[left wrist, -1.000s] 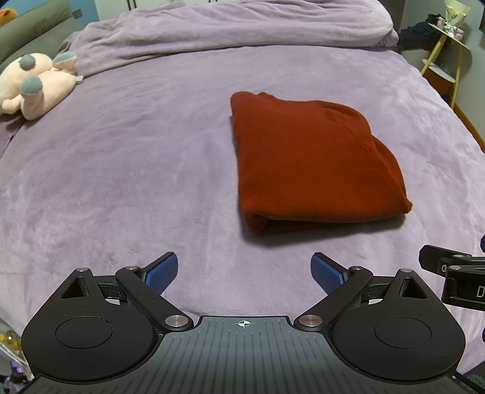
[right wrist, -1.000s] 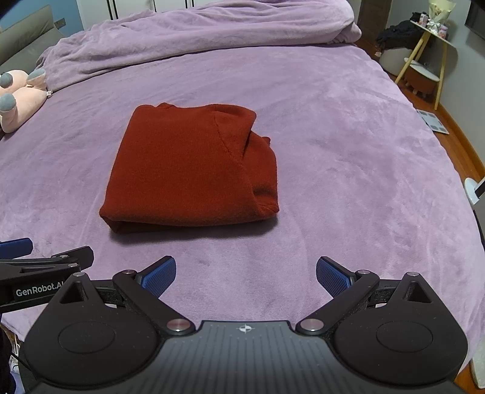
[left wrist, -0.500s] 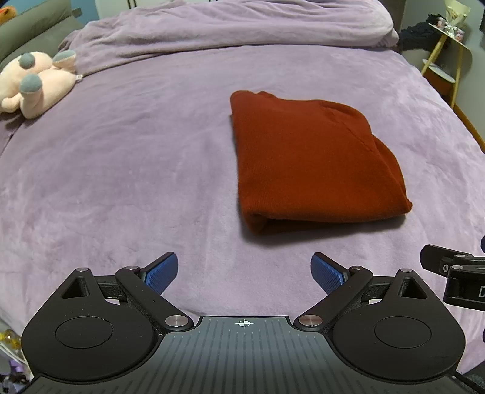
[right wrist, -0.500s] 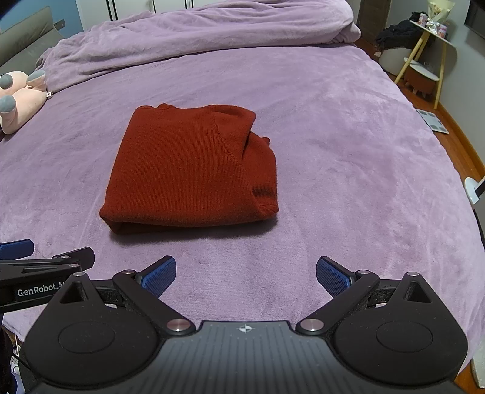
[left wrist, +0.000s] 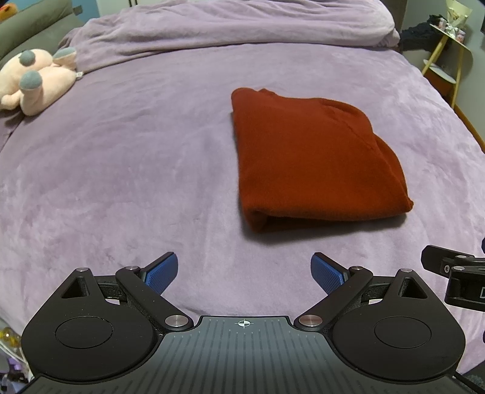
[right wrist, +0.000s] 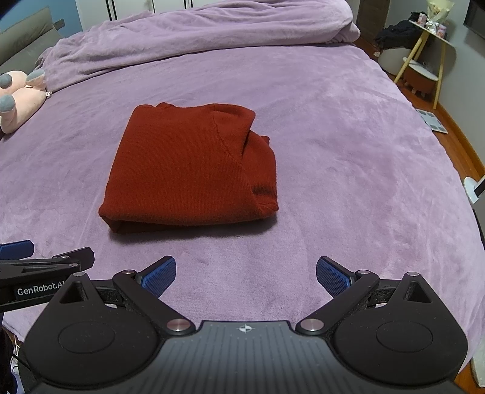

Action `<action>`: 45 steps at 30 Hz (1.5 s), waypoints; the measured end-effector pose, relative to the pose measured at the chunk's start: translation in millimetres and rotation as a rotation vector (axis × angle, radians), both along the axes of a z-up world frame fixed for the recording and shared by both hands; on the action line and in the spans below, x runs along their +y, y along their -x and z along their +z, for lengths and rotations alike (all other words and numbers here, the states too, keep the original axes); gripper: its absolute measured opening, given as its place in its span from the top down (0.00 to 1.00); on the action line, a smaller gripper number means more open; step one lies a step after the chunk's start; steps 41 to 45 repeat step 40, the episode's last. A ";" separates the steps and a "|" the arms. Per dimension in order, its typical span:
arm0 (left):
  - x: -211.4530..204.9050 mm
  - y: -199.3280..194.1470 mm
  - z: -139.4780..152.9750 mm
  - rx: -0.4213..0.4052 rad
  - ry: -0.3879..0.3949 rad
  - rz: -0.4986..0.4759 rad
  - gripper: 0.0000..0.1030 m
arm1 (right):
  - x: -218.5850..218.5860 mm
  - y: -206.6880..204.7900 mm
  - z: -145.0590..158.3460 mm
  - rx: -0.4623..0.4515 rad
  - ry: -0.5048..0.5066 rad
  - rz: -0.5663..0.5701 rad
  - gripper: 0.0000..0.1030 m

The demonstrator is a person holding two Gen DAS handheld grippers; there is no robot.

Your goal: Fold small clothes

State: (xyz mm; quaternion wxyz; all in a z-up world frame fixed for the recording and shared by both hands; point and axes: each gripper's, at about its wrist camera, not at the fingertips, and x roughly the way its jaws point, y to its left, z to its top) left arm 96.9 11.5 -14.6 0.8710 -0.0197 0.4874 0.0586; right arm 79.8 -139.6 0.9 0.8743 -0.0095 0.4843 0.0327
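Observation:
A rust-red knit garment (left wrist: 312,157) lies folded into a rough rectangle on the purple bed cover (left wrist: 121,181). It also shows in the right wrist view (right wrist: 188,169), with a loose layer sticking out on its right side. My left gripper (left wrist: 244,272) is open and empty, held near the bed's front edge, short of the garment's near left corner. My right gripper (right wrist: 245,275) is open and empty, short of the garment's near right corner. Each gripper shows at the edge of the other's view.
A pink plush toy (left wrist: 33,81) lies at the far left of the bed. A bunched purple duvet (left wrist: 230,27) runs along the far side. A small side table (right wrist: 424,51) stands right of the bed, over a wooden floor (right wrist: 460,145).

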 end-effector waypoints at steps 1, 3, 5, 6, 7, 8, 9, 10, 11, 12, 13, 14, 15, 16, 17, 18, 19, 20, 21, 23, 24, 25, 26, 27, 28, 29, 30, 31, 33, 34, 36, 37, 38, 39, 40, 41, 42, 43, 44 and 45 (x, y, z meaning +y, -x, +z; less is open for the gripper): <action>0.1 0.1 0.1 -0.001 0.001 0.001 0.05 | 0.2 0.0 0.1 -0.001 0.001 0.000 0.04; -0.3 0.2 -0.2 0.000 0.002 0.001 0.05 | 0.4 0.5 -0.1 -0.002 0.000 -0.001 0.04; -0.5 0.2 -0.4 0.001 0.001 -0.001 0.05 | 0.5 0.9 0.0 -0.002 -0.002 -0.002 0.04; -0.8 0.3 -0.4 0.001 0.000 -0.001 0.05 | 0.5 1.2 0.0 -0.003 -0.002 -0.003 0.04; -1.1 0.3 -0.5 0.000 -0.001 -0.001 0.05 | 0.5 1.2 0.0 -0.004 -0.002 -0.004 0.04; -1.3 0.2 -0.6 0.000 -0.002 -0.001 0.05 | 0.6 1.6 -0.2 -0.004 -0.002 -0.005 0.04; -1.4 0.2 -0.8 0.001 -0.002 -0.001 0.05 | 0.6 1.8 -0.4 -0.005 -0.001 -0.006 0.04; -1.5 0.4 -1.0 0.001 0.000 -0.001 0.05 | 0.5 1.9 -0.4 -0.005 -0.001 -0.007 0.04; -1.7 0.5 -0.8 0.001 0.001 -0.001 0.05 | 0.4 2.0 -0.4 -0.005 -0.002 -0.007 0.04; -1.5 0.6 -0.9 0.002 0.002 0.000 0.05 | 0.2 2.1 -0.4 -0.005 -0.003 -0.007 0.04; -1.6 0.4 -1.2 0.003 0.002 0.000 0.05 | 0.2 2.2 -0.6 -0.005 -0.003 -0.008 0.04; -1.4 0.6 -1.1 0.004 0.004 -0.001 0.05 | 0.1 2.3 -0.2 -0.006 -0.002 -0.008 0.04; -1.2 0.6 -1.4 0.005 0.008 -0.003 0.05 | -0.2 2.6 -0.4 -0.006 -0.002 -0.009 0.04; -0.8 0.8 -1.4 0.004 0.017 -0.005 0.05 | -0.1 2.7 -0.4 -0.006 -0.002 -0.010 0.04; -0.8 1.2 -1.4 0.002 0.024 -0.009 0.05 | -0.2 2.7 -0.3 -0.007 -0.003 -0.009 0.04; -1.0 2.2 -1.4 -0.003 0.029 -0.013 0.05 | -0.2 2.8 -0.4 -0.007 -0.003 -0.009 0.04; -1.4 3.5 -0.9 -0.012 0.028 -0.018 0.05 | -0.2 2.7 -0.4 -0.006 -0.002 -0.009 0.04; -2.3 4.7 -0.6 -0.018 0.020 -0.020 0.05 | -0.2 2.7 -0.4 -0.007 -0.001 -0.010 0.04; -3.6 5.0 -0.5 -0.019 0.011 -0.023 0.05 | -0.5 2.9 -0.2 -0.007 -0.001 -0.011 0.04; -5.3 4.5 -1.1 -0.015 -0.004 -0.027 0.05 | -0.9 3.4 0.0 -0.008 0.000 -0.015 0.04; -5.7 4.2 -1.6 -0.012 -0.006 -0.027 0.05 | -1.2 3.7 0.2 -0.008 -0.001 -0.017 0.04; -5.7 3.8 -2.0 -0.009 -0.004 -0.026 0.05 | -1.5 3.8 0.4 -0.009 -0.002 -0.018 0.04; -5.7 3.3 -2.4 -0.005 -0.001 -0.026 0.05 | -1.4 4.0 0.6 -0.009 -0.002 -0.019 0.04; -5.6 3.1 -2.6 -0.001 0.003 -0.026 0.05 | -1.4 4.3 0.7 -0.010 -0.001 -0.018 0.04; -5.6 2.8 -2.9 0.003 0.006 -0.026 0.05 | -1.3 4.5 0.8 -0.012 0.002 -0.018 0.04; -5.8 2.8 -3.2 0.007 0.007 -0.026 0.05 | -1.1 4.7 1.0 -0.014 0.005 -0.018 0.04; -6.0 2.4 -3.5 0.012 0.006 -0.025 0.05 | -0.7 5.1 1.2 -0.015 0.007 -0.018 0.04; -6.5 2.2 -3.8 0.016 0.003 -0.026 0.05 | -0.5 5.3 1.3 -0.016 0.009 -0.018 0.04; -6.8 2.8 -3.8 0.017 -0.006 -0.029 0.05 | -0.4 5.6 1.5 -0.017 0.010 -0.019 0.04; -7.6 3.1 -3.9 0.018 -0.009 -0.031 0.05 | -0.4 5.7 1.5 -0.017 0.010 -0.019 0.04; -8.8 3.6 -3.9 0.020 -0.010 -0.036 0.05 | -0.6 5.5 1.4 -0.017 0.010 -0.019 0.04; -9.1 3.7 -3.9 0.020 -0.011 -0.038 0.05 | -0.1 5.6 1.7 -0.018 0.011 -0.020 0.04; -9.2 3.9 -3.7 0.020 -0.012 -0.038 0.05 | 0.0 5.7 1.8 -0.018 0.011 -0.020 0.04; -9.2 4.0 -3.7 0.020 -0.013 -0.038 0.05 | -0.1 5.7 1.8 -0.018 0.010 -0.019 0.04; -9.5 4.1 -3.7 0.020 -0.016 -0.039 0.05 | -0.1 5.9 2.0 -0.020 0.008 -0.018 0.04; -9.5 4.1 -3.7 0.020 -0.016 -0.039 0.05 | -0.1 5.9 2.0 -0.020 0.008 -0.018 0.04; -9.5 4.1 -3.7 0.020 -0.016 -0.039 0.05 | -0.1 5.9 2.0 -0.020 0.008 -0.018 0.04; -9.5 4.1 -3.7 0.020 -0.016 -0.039 0.05 | -0.1 5.9 2.0 -0.020 0.008 -0.018 0.04; -9.5 4.1 -3.7 0.020 -0.016 -0.039 0.05 | -0.1 5.9 2.0 -0.020 0.008 -0.018 0.04; -9.5 4.1 -3.7 0.020 -0.016 -0.039 0.05 | -0.1 5.9 2.0 -0.020 0.008 -0.018 0.04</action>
